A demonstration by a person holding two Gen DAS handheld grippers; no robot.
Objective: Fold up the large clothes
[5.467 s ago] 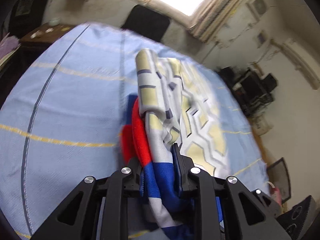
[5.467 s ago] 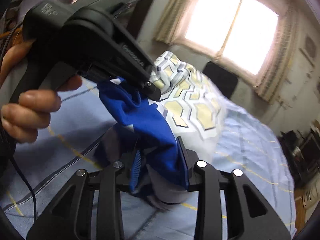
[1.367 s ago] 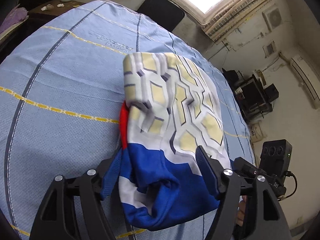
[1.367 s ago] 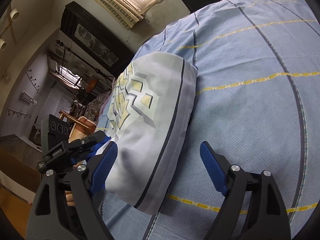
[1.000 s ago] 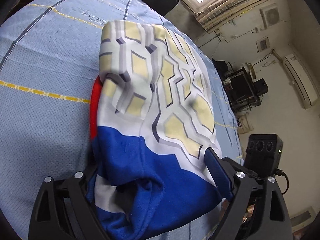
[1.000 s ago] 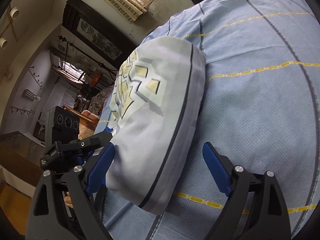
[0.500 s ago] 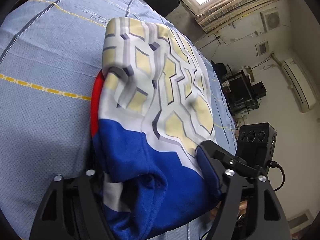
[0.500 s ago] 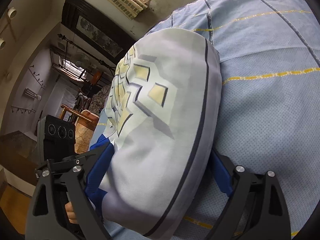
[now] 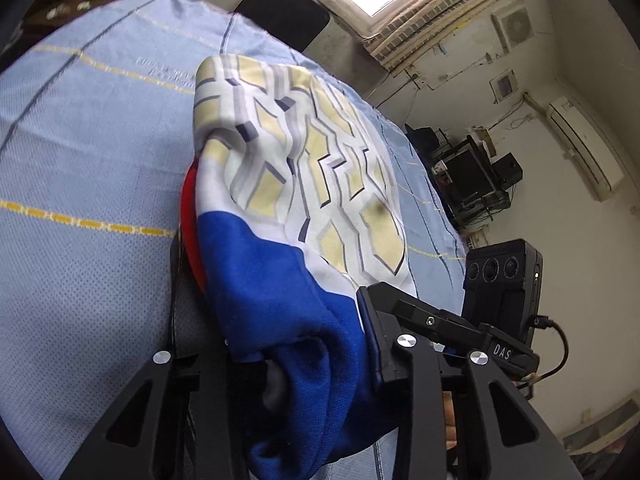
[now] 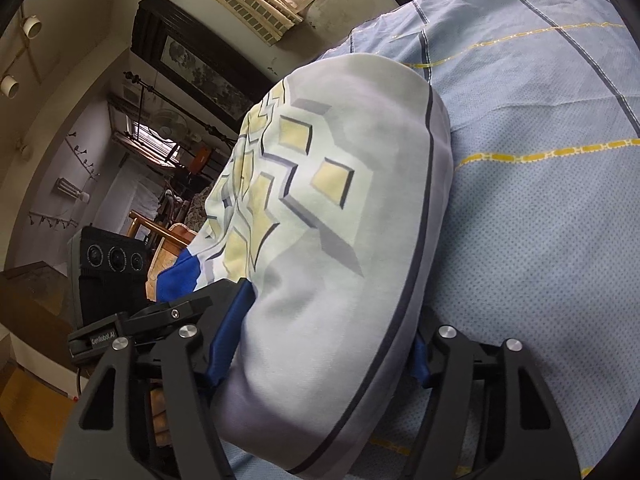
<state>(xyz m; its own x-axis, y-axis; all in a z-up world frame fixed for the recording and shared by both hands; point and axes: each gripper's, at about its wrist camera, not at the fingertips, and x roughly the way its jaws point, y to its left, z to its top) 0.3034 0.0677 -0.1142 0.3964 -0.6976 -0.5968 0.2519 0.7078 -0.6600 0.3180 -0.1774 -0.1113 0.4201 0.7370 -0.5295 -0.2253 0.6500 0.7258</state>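
A folded garment (image 9: pixel 304 168), white with yellow hexagons, a blue hem and a red part beneath, lies on a light blue striped bedsheet (image 9: pixel 80 160). My left gripper (image 9: pixel 270 276) straddles its blue end, jaws closing, and the fingers squeeze the bunched fabric. In the right wrist view the garment (image 10: pixel 340 200) fills the gap of my right gripper (image 10: pixel 334 304). Its jaws are closing too, with the blue pads (image 10: pixel 230 336) against the cloth. Each gripper shows at the other's side, the right one (image 9: pixel 460 336) and the left one (image 10: pixel 140 320).
A black chair (image 9: pixel 280 12) stands beyond the bed's far edge, under a bright window. Shelves with electronics (image 9: pixel 472 184) stand by the wall past the bed's right side. Wooden furniture (image 10: pixel 172 232) stands off the left side. The bedsheet (image 10: pixel 540 220) stretches wide around the garment.
Both pairs of jaws have narrowed around the garment's ends, and the fabric now bulges between the fingers. Neither hand has shifted much.
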